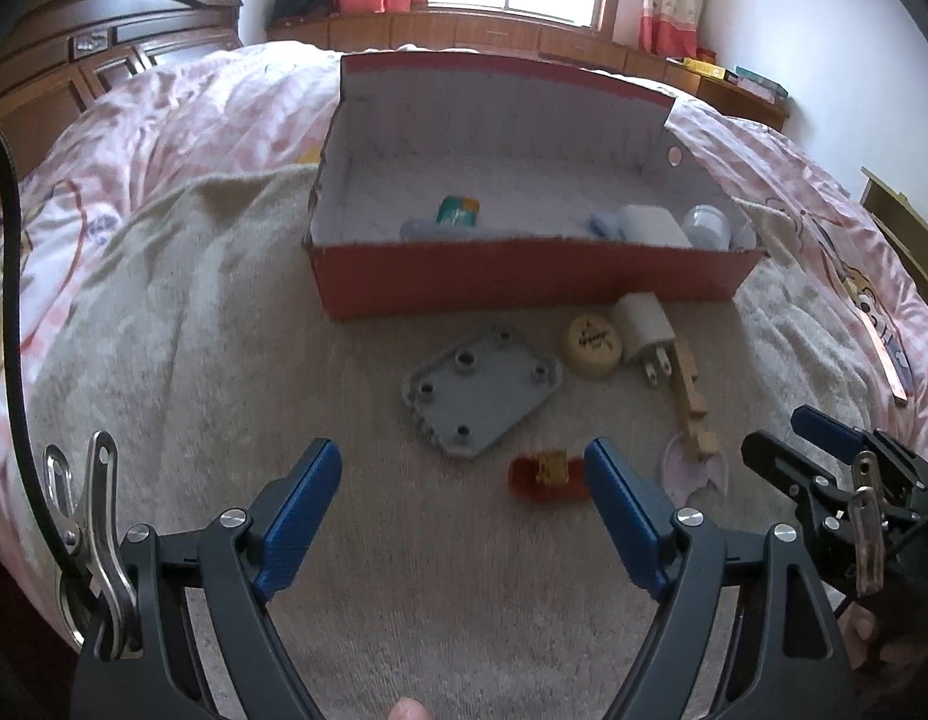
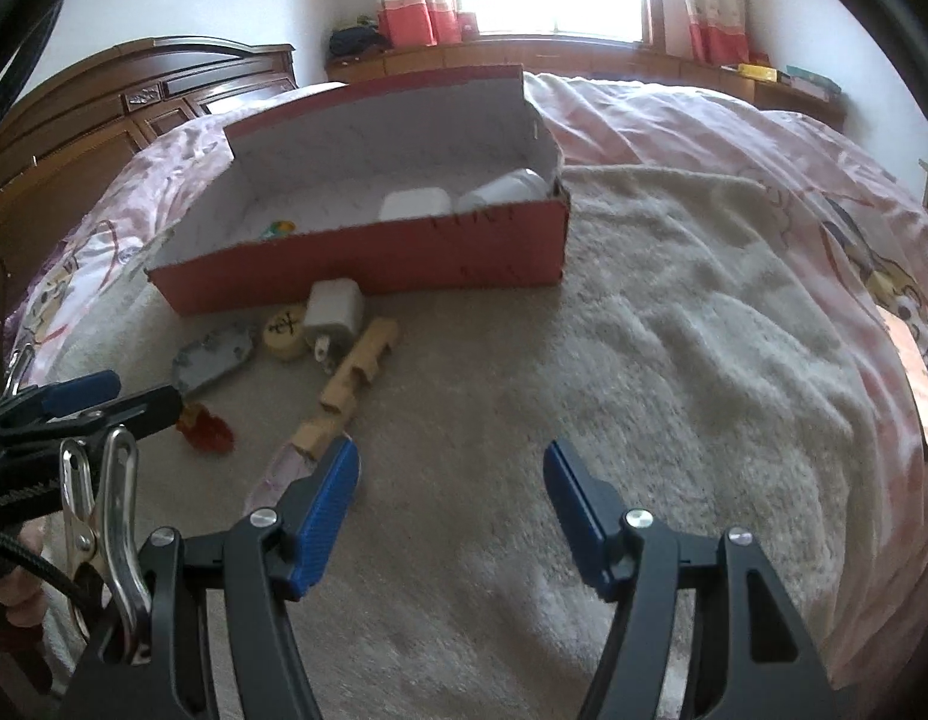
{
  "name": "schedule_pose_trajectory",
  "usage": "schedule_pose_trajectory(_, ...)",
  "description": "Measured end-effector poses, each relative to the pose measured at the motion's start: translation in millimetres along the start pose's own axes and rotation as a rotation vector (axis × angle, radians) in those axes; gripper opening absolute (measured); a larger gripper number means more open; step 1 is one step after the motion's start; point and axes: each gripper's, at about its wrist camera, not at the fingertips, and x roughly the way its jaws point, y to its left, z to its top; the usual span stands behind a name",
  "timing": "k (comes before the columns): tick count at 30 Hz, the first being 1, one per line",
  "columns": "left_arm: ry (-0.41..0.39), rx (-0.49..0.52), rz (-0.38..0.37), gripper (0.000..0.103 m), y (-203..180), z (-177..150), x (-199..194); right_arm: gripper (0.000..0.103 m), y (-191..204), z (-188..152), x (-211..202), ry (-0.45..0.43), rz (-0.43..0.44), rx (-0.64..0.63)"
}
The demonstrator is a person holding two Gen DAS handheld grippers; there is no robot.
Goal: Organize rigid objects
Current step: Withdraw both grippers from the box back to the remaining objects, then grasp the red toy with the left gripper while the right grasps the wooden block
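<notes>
Red cardboard makes the landmark here: an open shoebox (image 1: 523,276) sitting on a beige fleece blanket (image 1: 224,360) spread over the bed, its lid folded up behind so the inside stays reachable from the near side. Several things lie inside already, among them a small green-and-orange container (image 1: 459,210), a white block (image 1: 655,225) and a pale jar (image 1: 709,227) towards the box's right end. What is left to tidy lies on the blanket just in front of the box's near wall: a white plug charger (image 1: 640,324) and a round yellowish disc (image 1: 592,341) closest to it, a grey plate with holes (image 1: 481,399) a little further out, a jointed wooden piece (image 1: 691,402) running away from the box with a pale pink shape (image 1: 697,471) at its far end, and a small red-and-yellow toy (image 1: 547,474) furthest from the box. The left gripper (image 1: 461,474) has its blue pads spread wide and grips nothing; it points down towards the grey plate and the red toy, probably lining up a pick. The right gripper (image 2: 452,483) is likewise wide apart and empty, over bare blanket beside the wooden piece's near end, well short of the box.
</notes>
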Motion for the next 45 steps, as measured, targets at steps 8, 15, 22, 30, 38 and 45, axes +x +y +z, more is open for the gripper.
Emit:
schedule_pose_trajectory(8, 0.027, -0.022, -0.028, 0.085, -7.0, -9.8, 6.3, 0.068, -2.8, -14.0, 5.8, 0.002, -0.014, -0.007)
schedule_pose_trajectory(15, 0.041, 0.030, 0.016, 0.085, -28.1, -14.1, 14.2, 0.069, -7.2, -19.9, 3.0, -0.023, 0.003, 0.005)
schedule_pose_trajectory(22, 0.032, 0.044, 0.040, 0.070, -35.3, -15.2, 19.0, 0.078, -5.0, -22.7, 5.0, -0.033, 0.022, -0.015)
schedule_pose_trajectory(30, 0.003, 0.093, 0.028, 0.042, -45.7, -14.9, 19.2, 0.079, -5.8, -23.2, 5.5, -0.038, 0.027, -0.016)
schedule_pose_trajectory(38, 0.002, 0.080, 0.023, 0.042, -36.1, -18.4, 14.0, 0.079, -5.8, -23.3, 5.3, -0.038, 0.027, -0.015)
schedule_pose_trajectory(45, 0.001, 0.019, 0.057, 0.042, -8.6, -27.2, 4.2, 0.081, -4.4, -23.5, 4.2, -0.039, 0.034, -0.014)
